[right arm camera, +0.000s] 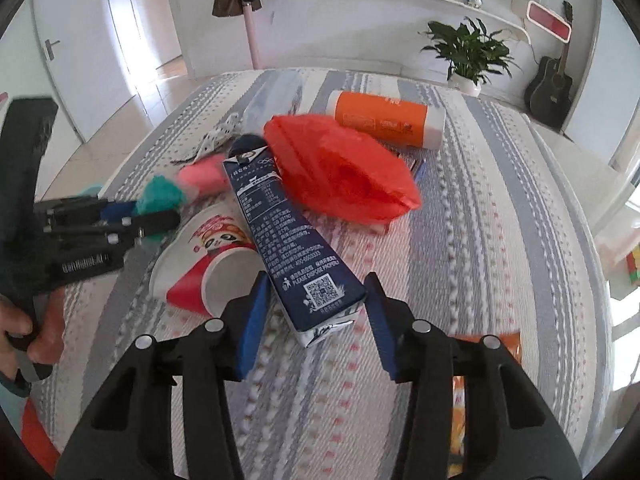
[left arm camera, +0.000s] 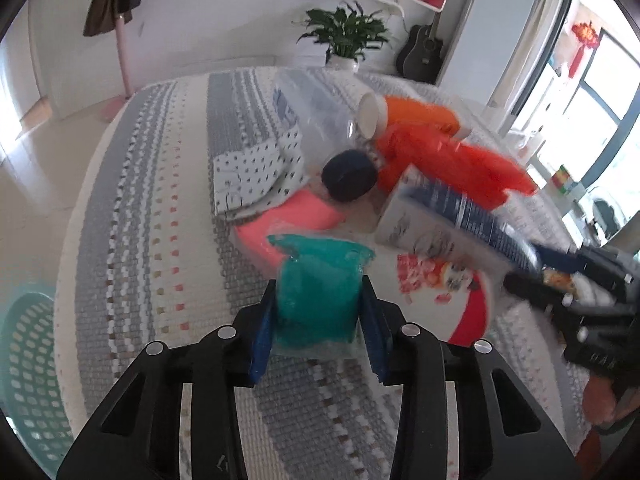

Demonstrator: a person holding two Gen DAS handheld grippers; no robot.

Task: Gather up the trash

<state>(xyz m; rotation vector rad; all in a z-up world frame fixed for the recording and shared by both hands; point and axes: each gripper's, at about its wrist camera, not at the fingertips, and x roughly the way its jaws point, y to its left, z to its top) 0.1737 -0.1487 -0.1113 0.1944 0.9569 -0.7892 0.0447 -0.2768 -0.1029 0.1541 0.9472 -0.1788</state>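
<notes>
The left hand-held gripper [left arm camera: 318, 320] was clenched on a teal sponge [left arm camera: 320, 292], its blue pads pressed against both sides, low over the striped woven cloth [left arm camera: 160, 240] covering the counter. At 11 o'clock from that sponge lay a pink sponge [left arm camera: 288, 220], and beyond it a spotted paper scrap [left arm camera: 248, 176] and a clear plastic bottle [left arm camera: 316, 108] with a dark cap [left arm camera: 348, 176]. The right hand-held gripper [right arm camera: 316, 320] grasped the bottom end of a navy milk carton [right arm camera: 288, 236], which slanted away toward 11 o'clock; its pads sat on either side of the carton, though whether the right one touched could not be told. At 9 o'clock of the carton a red and white paper cup [right arm camera: 208, 268] lay on its side. At 1 o'clock from the carton sat a crumpled red plastic bag [right arm camera: 344, 168], and farther off an orange and white cylinder [right arm camera: 388, 118]. A teal mesh basket [left arm camera: 28, 380] showed at the 8 o'clock edge of the left view.
</notes>
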